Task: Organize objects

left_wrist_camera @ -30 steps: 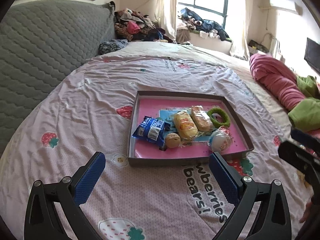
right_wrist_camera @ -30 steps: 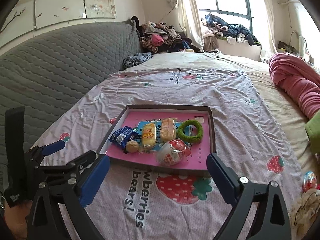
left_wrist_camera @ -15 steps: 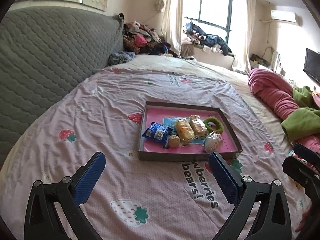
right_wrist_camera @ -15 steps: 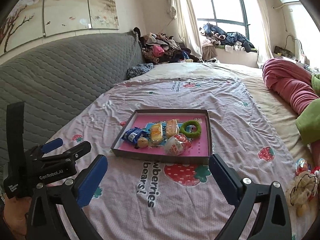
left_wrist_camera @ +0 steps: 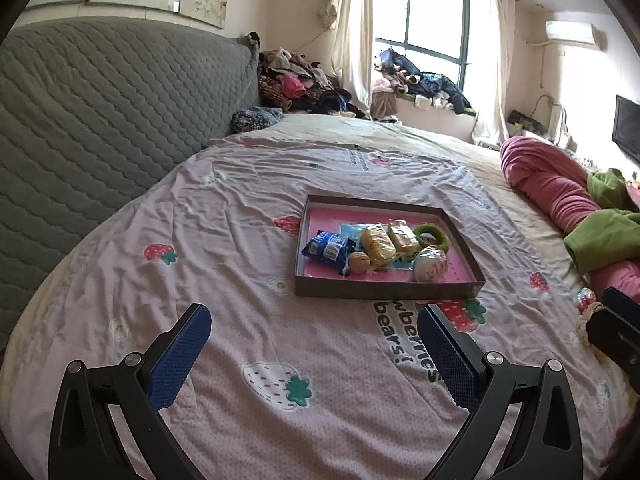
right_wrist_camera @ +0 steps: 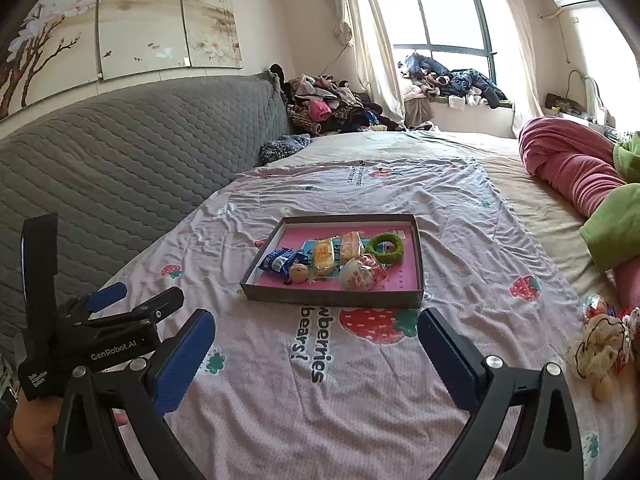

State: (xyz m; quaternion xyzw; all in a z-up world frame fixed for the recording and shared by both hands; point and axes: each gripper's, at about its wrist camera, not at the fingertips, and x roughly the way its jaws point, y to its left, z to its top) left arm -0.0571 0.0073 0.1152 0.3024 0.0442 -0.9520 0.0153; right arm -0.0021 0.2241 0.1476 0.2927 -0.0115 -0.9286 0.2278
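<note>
A shallow brown tray [left_wrist_camera: 384,290] with a pink floor lies on the strawberry bedspread; it also shows in the right wrist view [right_wrist_camera: 332,298]. In it are a blue snack packet [left_wrist_camera: 328,247], two yellow wrapped cakes [left_wrist_camera: 378,242], a small round bun [left_wrist_camera: 359,262], a green ring [left_wrist_camera: 434,234] and a wrapped ball [left_wrist_camera: 430,266]. My left gripper [left_wrist_camera: 312,354] is open and empty, well short of the tray. My right gripper [right_wrist_camera: 316,354] is open and empty, also short of it. The left gripper's body [right_wrist_camera: 92,332] shows at the left of the right wrist view.
A cream plush toy [right_wrist_camera: 596,350] and a shiny wrapped ball [right_wrist_camera: 596,306] lie on the bedspread at the right. Pink [left_wrist_camera: 556,192] and green [left_wrist_camera: 604,236] bedding is heaped at the right. A grey quilted headboard [left_wrist_camera: 100,120] runs along the left.
Both grippers have drawn back from the tray and risen, so the tray looks smaller and farther. Both stay open and empty. The objects in the tray have not moved.
</note>
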